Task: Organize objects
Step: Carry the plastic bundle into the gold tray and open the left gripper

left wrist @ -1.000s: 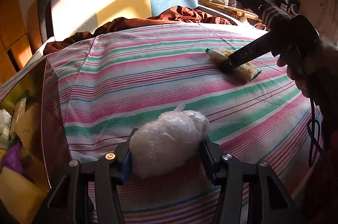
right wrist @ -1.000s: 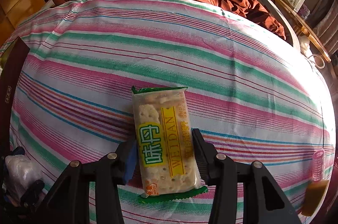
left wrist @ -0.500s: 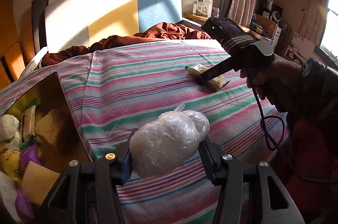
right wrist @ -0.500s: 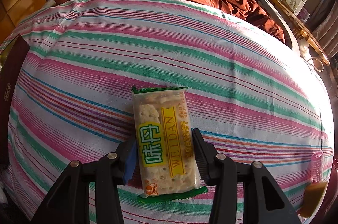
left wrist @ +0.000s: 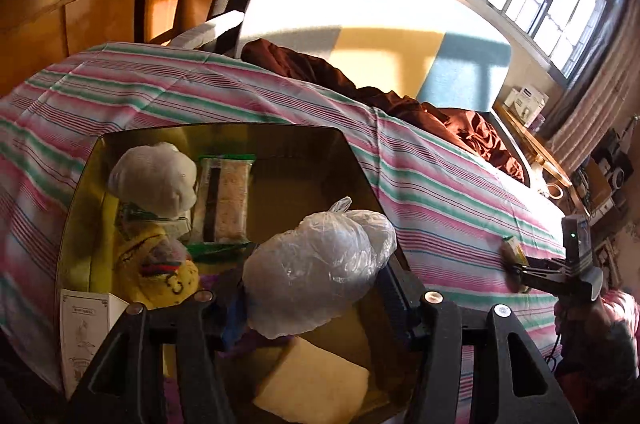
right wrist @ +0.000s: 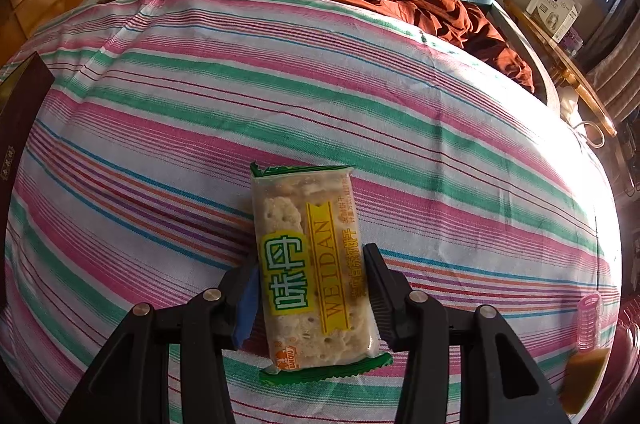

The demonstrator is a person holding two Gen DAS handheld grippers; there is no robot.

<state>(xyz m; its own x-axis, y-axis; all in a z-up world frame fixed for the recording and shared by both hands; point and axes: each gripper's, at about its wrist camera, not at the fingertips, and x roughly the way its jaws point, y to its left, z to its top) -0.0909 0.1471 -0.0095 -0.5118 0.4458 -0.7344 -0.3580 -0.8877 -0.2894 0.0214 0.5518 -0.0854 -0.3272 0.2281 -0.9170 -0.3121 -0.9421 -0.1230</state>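
Box: my open box (left wrist: 86, 184) sat on the striped bed (left wrist: 440, 192), holding a white bundle (left wrist: 154, 180), a cracker pack (left wrist: 226, 198) and a yellow toy (left wrist: 154, 264).
Left gripper: my left gripper (left wrist: 316, 290) held the plastic bag (left wrist: 316, 266) over the box; its jaws had just been opening a little, with the bag between them.
Right gripper: my right gripper (right wrist: 310, 298) had its jaws clamped on the biscuit pack (right wrist: 310, 264), which lay on the bed (right wrist: 360, 96).

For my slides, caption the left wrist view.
Left claw holds a plastic bag above the open box.
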